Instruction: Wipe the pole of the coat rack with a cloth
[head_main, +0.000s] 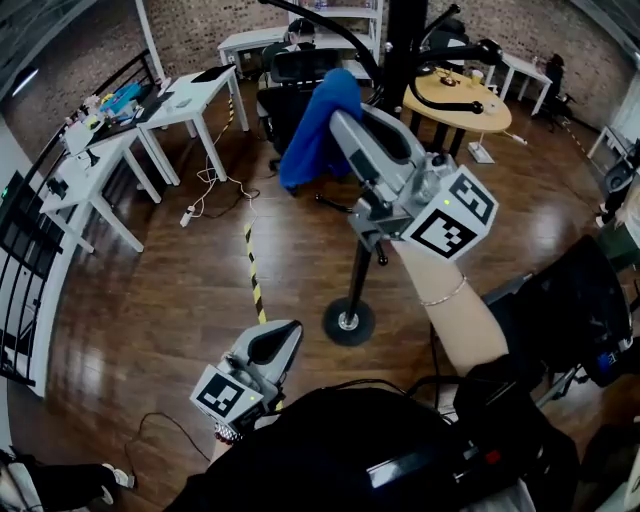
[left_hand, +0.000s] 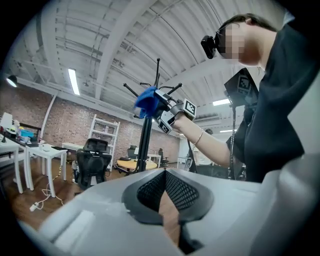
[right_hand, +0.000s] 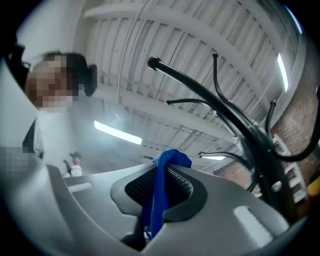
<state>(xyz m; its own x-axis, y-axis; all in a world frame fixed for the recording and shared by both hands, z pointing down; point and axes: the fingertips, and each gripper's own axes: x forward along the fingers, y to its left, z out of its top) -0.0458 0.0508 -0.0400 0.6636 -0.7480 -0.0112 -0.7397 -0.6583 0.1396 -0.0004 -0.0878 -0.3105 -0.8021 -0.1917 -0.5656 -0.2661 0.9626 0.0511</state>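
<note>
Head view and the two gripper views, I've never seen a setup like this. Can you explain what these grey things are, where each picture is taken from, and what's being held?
There is no robot here. A person holds a grey two-jaw tool in each hand. The head view comes from a camera on the person's head, looking down at a wooden floor. The other two cameras ride on the tools and look along their jaws. The right hand-held gripper is held high and is shut on a blue cloth, near the black pole of the coat rack, which stands on the floor. The left hand-held gripper hangs low with its jaws together, holding nothing.
</note>
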